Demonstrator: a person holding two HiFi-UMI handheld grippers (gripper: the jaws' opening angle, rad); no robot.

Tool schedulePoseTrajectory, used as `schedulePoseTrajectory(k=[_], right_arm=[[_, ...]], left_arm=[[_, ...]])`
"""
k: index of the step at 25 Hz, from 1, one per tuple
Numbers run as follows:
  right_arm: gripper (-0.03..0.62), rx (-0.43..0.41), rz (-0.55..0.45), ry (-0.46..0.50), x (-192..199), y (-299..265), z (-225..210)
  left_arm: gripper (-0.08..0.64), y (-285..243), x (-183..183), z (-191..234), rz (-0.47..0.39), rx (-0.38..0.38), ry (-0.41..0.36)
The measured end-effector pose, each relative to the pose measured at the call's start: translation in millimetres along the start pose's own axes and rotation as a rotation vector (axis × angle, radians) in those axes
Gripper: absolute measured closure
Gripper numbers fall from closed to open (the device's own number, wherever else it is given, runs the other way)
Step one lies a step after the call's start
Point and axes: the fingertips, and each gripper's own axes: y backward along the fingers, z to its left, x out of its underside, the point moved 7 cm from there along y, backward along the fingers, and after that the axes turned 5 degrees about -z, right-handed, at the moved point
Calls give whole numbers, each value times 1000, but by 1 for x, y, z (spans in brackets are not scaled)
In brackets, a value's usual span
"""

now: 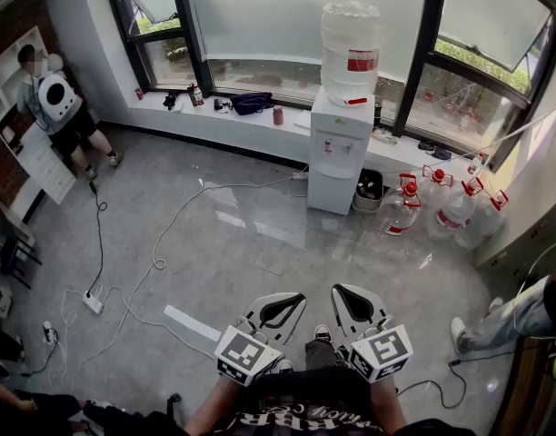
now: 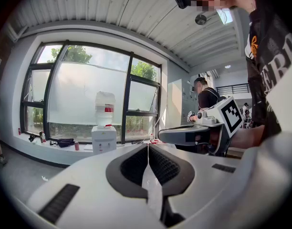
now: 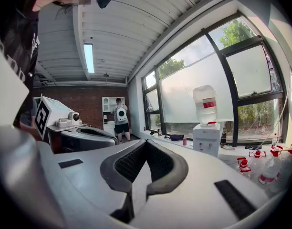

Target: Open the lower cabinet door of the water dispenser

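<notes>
Window-side dispenser (image 1: 340,153) far beyond right tool (image 1: 344,291)

Bright daylight came through the tall black-framed frosted-glass windows (image 1: 251,16); pale glare lay on the glossy grey tiled floor (image 1: 260,230). Gripper views were barrel-distorted, corners vignetted black, foreground soft.

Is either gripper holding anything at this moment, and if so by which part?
Nothing is held. The left gripper and the right gripper each have their jaws closed together with nothing between them. The water dispenser stands across the floor, untouched.
</notes>
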Motion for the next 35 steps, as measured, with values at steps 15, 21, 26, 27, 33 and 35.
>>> schedulePoseTrajectory(k=[15, 21, 26, 27, 33, 35], right_arm=[[578, 5, 7, -46, 5, -6, -30], [578, -16, 21, -53, 7, -18, -60], [578, -17, 19, -60, -10, -31, -99], [578, -23, 18, -59, -14, -33, -106], [578, -58, 3, -66, -21, -45, -148], [578, -67, 5, -64, -20, -45, -160]], left_arm=[[540, -25, 4, 7, 15, -13, 22], [540, -49, 5, 19, 15, -45, 39], [540, -83, -8, 29, 17, -64, 37], [540, -89, -12, 31, 16, -67, 34], [540, -129, -23, 37, 34, -94, 3], [540, -139, -21, 38, 46, -109, -2]])
